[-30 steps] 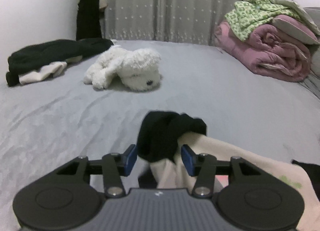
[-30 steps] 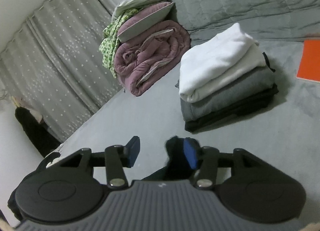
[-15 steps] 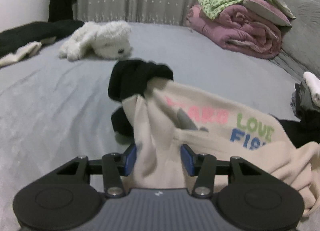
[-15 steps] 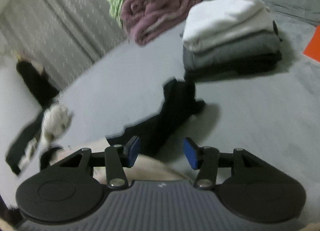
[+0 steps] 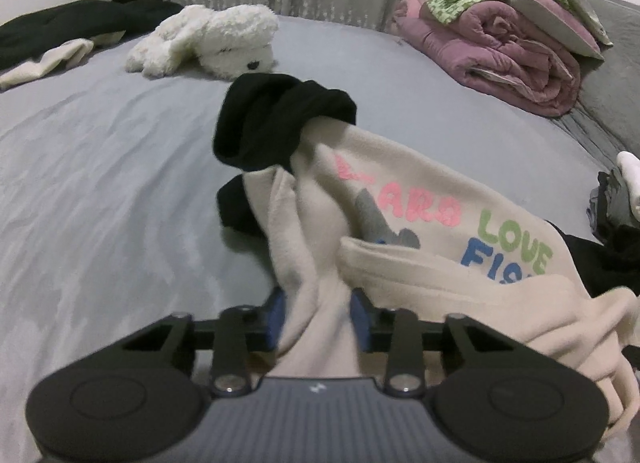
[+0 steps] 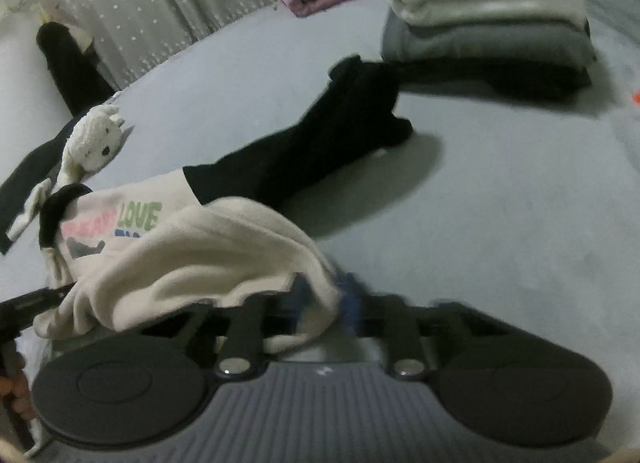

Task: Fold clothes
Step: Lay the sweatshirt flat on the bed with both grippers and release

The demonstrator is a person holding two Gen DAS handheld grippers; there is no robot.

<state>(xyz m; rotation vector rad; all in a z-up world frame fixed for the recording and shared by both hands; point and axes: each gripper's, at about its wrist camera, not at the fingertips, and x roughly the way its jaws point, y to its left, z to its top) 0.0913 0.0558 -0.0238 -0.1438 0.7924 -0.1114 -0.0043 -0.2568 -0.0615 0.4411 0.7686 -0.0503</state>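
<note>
Now the cream sweatshirt (image 5: 404, 231), soft fleece with black sleeves and coloured letters, lies crumpled on the grey bed sheet (image 5: 100, 191) just before me. My left gripper (image 5: 318, 319) has just been closing and pinches a thick fold of its hem; my right gripper (image 6: 320, 299) has closed too, on the hem's other end. I think I should lift both together and pull it taut before laying it flat. Farther off lie a fluffy white plush toy (image 5: 208, 39) and a neat stack of folded clothes (image 6: 488, 19).
</note>
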